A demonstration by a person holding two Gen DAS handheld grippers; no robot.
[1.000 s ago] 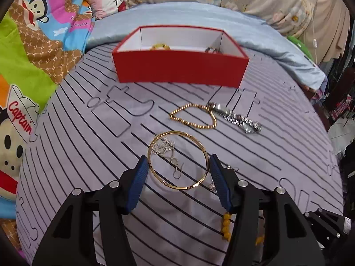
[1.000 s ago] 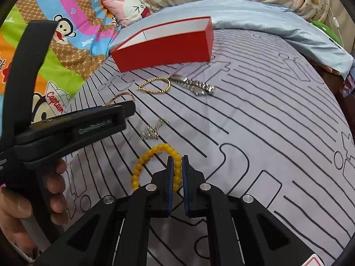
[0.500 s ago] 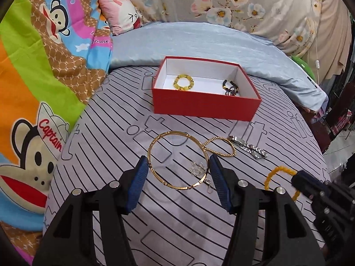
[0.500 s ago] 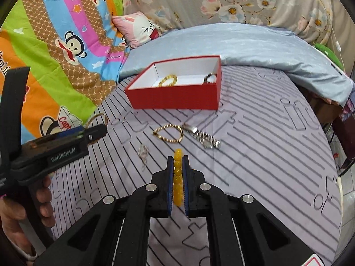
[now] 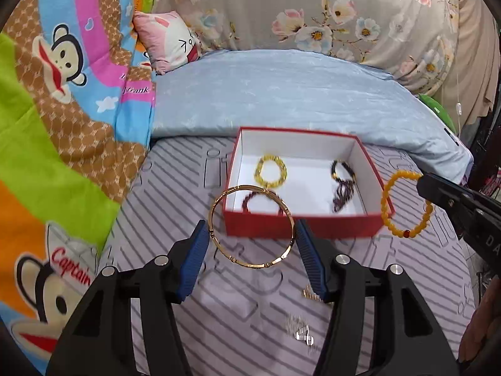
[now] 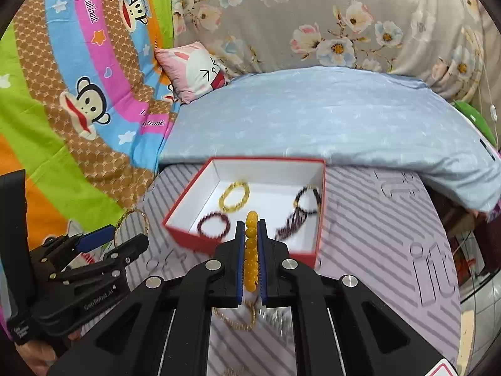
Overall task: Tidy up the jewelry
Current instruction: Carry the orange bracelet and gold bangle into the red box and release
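Left gripper (image 5: 252,244) pinches gold bangle (image 5: 251,226), right gripper (image 6: 250,238) amber bracelet (image 6: 251,250); blanket (image 5: 72,269) reads "Captain".

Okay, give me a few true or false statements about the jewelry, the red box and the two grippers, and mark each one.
1. The left gripper holds a gold bangle between its pads. True.
2. The right gripper stands wide open and empty. False: it is shut on a yellow bead bracelet.
3. The red box already holds several bracelets. True: a yellow one, a dark red one and dark ones at the right.
4. The red box has its lid on. False: it is open on top.
5. A gold chain bracelet lies on the striped sheet. True.
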